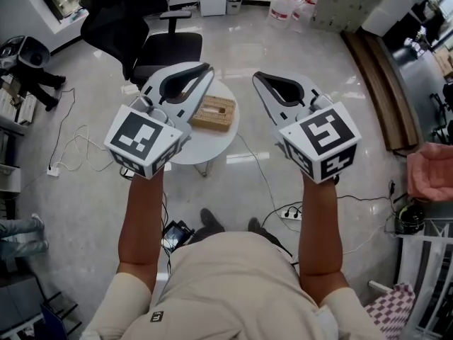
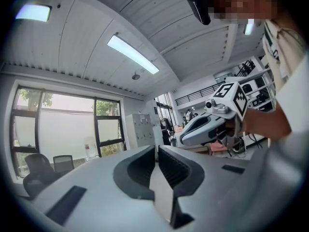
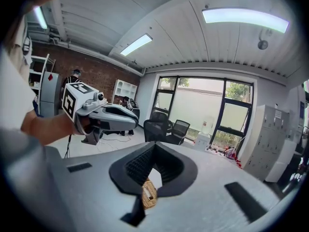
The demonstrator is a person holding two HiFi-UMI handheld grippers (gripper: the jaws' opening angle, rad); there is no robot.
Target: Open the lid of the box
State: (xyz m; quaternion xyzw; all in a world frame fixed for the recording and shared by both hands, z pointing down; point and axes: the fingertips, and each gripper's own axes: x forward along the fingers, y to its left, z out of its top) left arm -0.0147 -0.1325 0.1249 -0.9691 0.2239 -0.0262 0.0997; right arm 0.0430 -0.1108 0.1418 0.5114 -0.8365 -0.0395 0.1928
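So both grippers are up in the air above a small round white table (image 1: 202,144), and neither one is touching anything.

The left gripper (image 1: 207,69) has its 2 jaws brought together. In the left gripper view (image 2: 157,149) the ribbed pads sit right next to each other with only a sliver of a gap and nothing in it. The right gripper (image 1: 257,75) is closed too. In the right gripper view (image 3: 153,146) the tips meet and it's got nothing in its grip.

The box (image 1: 214,112) is a tan woven one with a small rectangular slot in its top. It sits on the tabletop over by the right edge, flat, with nothing else on the table that I can see. From the head view the left gripper's body overlaps the box's left corner, while the right gripper is off past the table's right edge, over the floor. You can also catch a bit of the box (image 3: 149,193) down below the right gripper's closed jaws, well beneath them and not between the pads.

Each gripper shows up in the other's camera, held by a bare forearm, with the 2 pointing roughly the same way, side by side but apart.

There's a black office chair (image 1: 141,30) just beyond the table and a power strip (image 1: 290,213) on the floor near the person's feet.
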